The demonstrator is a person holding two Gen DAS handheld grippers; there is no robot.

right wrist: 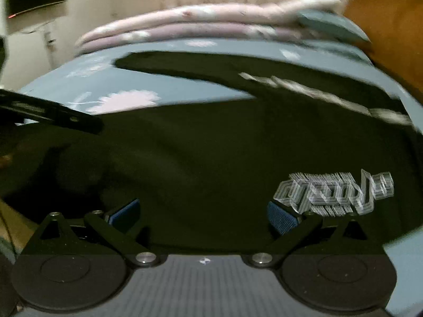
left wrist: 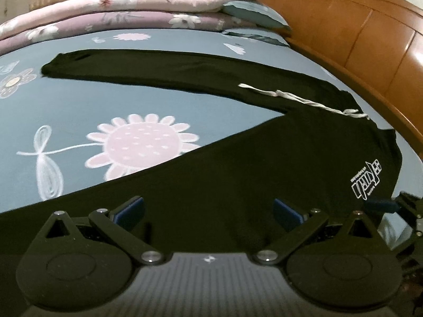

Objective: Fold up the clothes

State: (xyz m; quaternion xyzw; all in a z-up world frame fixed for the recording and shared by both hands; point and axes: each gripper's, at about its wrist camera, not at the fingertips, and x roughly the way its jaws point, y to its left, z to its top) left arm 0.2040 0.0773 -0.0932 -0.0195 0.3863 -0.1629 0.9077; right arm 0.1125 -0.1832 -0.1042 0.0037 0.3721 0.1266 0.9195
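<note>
Black trousers [left wrist: 264, 153] lie spread flat on a bed [left wrist: 79, 105] covered by a blue flowered sheet. The two legs open in a V: one runs far across the bed to the left, its cuff near the folded quilts [left wrist: 119, 8] at the far side; the other runs toward the cameras and passes under both grippers. The waist, with a white drawstring [left wrist: 304, 99] and a white logo [left wrist: 366, 178], lies to the right, close to the wooden headboard [left wrist: 357, 26].

The left gripper [left wrist: 208, 212] sits low over the near leg, jaws wide apart, nothing between them. The right gripper [right wrist: 203, 212] is also wide and empty, over the same dark cloth nearer the logo and waist; its view is motion-blurred.

The near leg's long axis runs left to right across both grippers. The left gripper is nearer the cuff end, the right nearer the waist.

Open sheet lies between the legs, giving room to bring one leg onto the other. The headboard crowds the right side, and the bed edge is close below the right gripper.
</note>
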